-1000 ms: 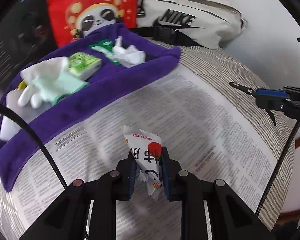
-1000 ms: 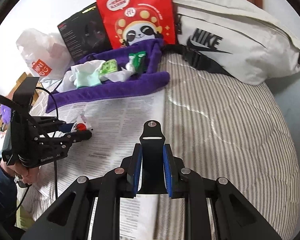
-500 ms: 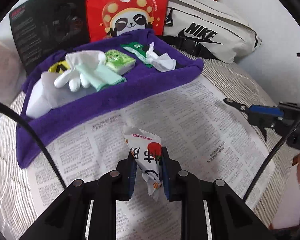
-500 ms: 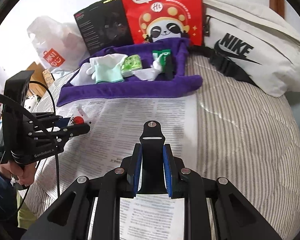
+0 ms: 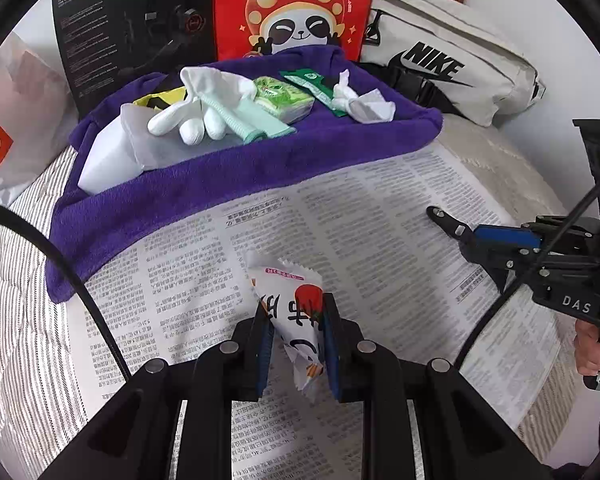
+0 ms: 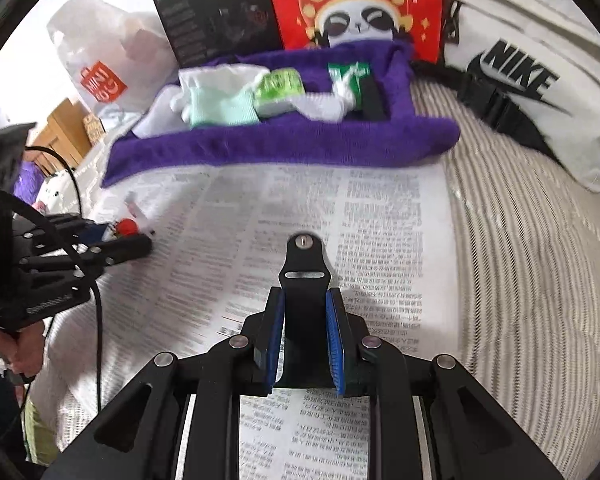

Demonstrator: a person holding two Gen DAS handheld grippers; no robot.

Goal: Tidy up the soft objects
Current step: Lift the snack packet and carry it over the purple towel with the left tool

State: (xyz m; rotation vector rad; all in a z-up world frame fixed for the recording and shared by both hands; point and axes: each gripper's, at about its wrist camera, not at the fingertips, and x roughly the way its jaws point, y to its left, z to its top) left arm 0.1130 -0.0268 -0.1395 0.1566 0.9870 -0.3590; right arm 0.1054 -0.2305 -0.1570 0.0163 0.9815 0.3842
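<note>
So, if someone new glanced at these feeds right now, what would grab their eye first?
Probably the red panda bag standing at the back, with the purple towel in front of it piled with soft items such as a white glove. Next, the white snack packet pinched in the left gripper over the newspaper, while the right gripper clamps a black strap.

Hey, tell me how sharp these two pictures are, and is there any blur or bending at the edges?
Left wrist view: sharp; print on the white newspaper sheet and the white snack packet with a red fruit picture reads clearly; fisheye bends the folded purple towel and darkens the corners. Right wrist view: motion-smeared, the towel's contents and the cream bag with black Nike lettering soft; same fisheye curve.
</note>
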